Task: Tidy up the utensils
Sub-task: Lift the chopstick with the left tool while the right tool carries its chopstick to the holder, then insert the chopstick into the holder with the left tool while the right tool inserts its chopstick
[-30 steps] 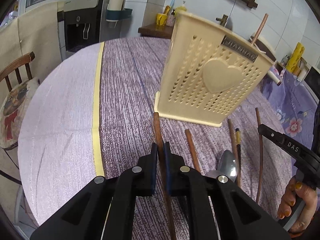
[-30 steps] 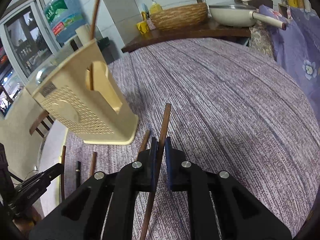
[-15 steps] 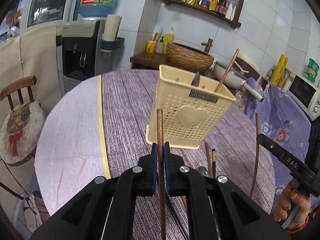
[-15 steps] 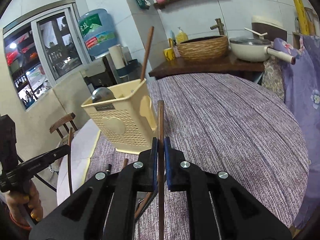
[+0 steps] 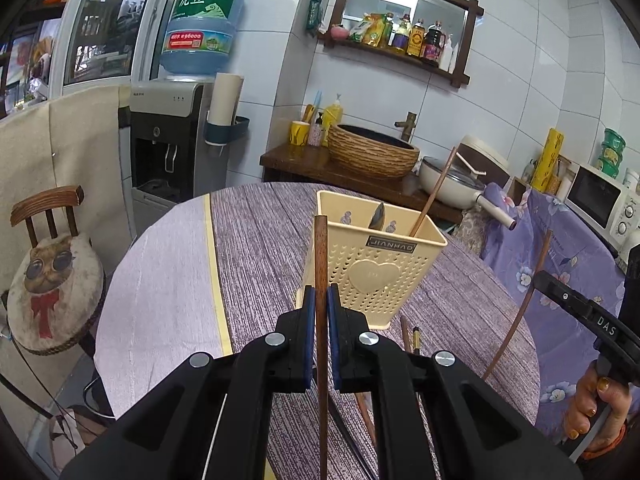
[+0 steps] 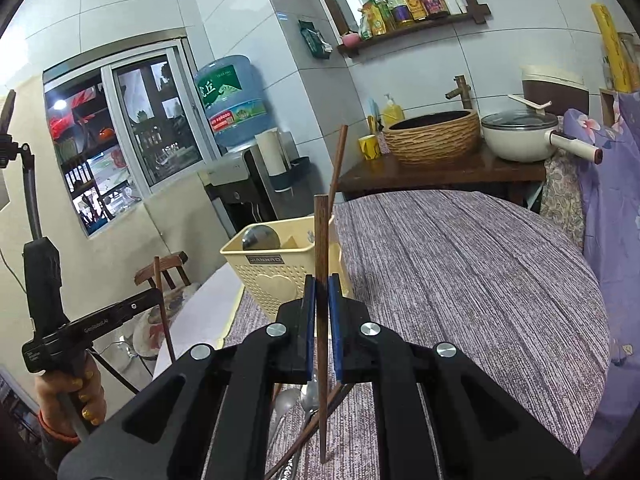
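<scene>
While a brown chopstick [image 5: 320,264] is being pinched upright in the left gripper [image 5: 319,300] and another chopstick [image 6: 321,240] in the right gripper [image 6: 321,296], the cream utensil holder [image 5: 376,276] is being faced just ahead on the desk [image 5: 256,248], nearer the left.

both cams sit on the wrists, looking fwd and slightly down along the fingers, raised above the round table [image 5: 256,240]. left view faces the cream holder [image 5: 376,268] at 12 to 1 o'clock, close; right view has it [image 6: 276,276] at 11. both share table, holder, sink counter [image 6: 432,172] beyond.
</scene>
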Demonstrator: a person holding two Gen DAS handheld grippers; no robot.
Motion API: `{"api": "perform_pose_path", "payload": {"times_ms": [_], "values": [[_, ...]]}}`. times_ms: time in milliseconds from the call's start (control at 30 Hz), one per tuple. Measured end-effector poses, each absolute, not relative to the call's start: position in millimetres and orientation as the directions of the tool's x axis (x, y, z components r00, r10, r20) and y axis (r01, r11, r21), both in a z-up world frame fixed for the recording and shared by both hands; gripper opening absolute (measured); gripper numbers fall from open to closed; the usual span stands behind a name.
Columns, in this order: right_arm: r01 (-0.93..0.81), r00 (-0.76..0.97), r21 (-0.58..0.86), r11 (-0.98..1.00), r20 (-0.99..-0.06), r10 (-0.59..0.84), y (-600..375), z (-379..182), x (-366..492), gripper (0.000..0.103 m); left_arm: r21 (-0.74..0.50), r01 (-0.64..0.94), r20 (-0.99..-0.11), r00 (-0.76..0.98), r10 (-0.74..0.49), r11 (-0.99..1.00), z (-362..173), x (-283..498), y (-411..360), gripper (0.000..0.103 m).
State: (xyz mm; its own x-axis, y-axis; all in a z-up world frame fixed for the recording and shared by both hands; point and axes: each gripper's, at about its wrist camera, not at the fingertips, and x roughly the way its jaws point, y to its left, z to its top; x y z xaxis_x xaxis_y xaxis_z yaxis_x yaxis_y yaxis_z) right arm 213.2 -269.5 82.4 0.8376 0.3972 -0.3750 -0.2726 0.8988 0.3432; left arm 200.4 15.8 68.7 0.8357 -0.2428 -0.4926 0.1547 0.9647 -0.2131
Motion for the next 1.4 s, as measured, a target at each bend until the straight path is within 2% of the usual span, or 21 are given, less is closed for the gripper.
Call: {"api": "perform_pose_path", "payload": {"times_ms": [900,1133,1400], "values": [[-0.37,0.835,0.326,0.87,-0.295,0.466,-252.9,142.2,242.5,0.008,-0.201,0.229,-0.386,0.875,-0.292,0.952,138.0,215.2,24.2,0.007],[-0.388,0.85,0.329,0.861,-0.233,0.472,-250.0,191.5,264.7,0.008,-0.228,0.285,-0.322,0.88,-0.348,0.931,190.9,226.8,27.8,0.007],[-0.332,0.911,0.305,0.893,-0.142,0.387,-241.8,235.5,299.6,0.008,-0.255,0.258,-0.249,0.914,-0.321,0.932,233.6,266.5,22.6,0.007]]}}
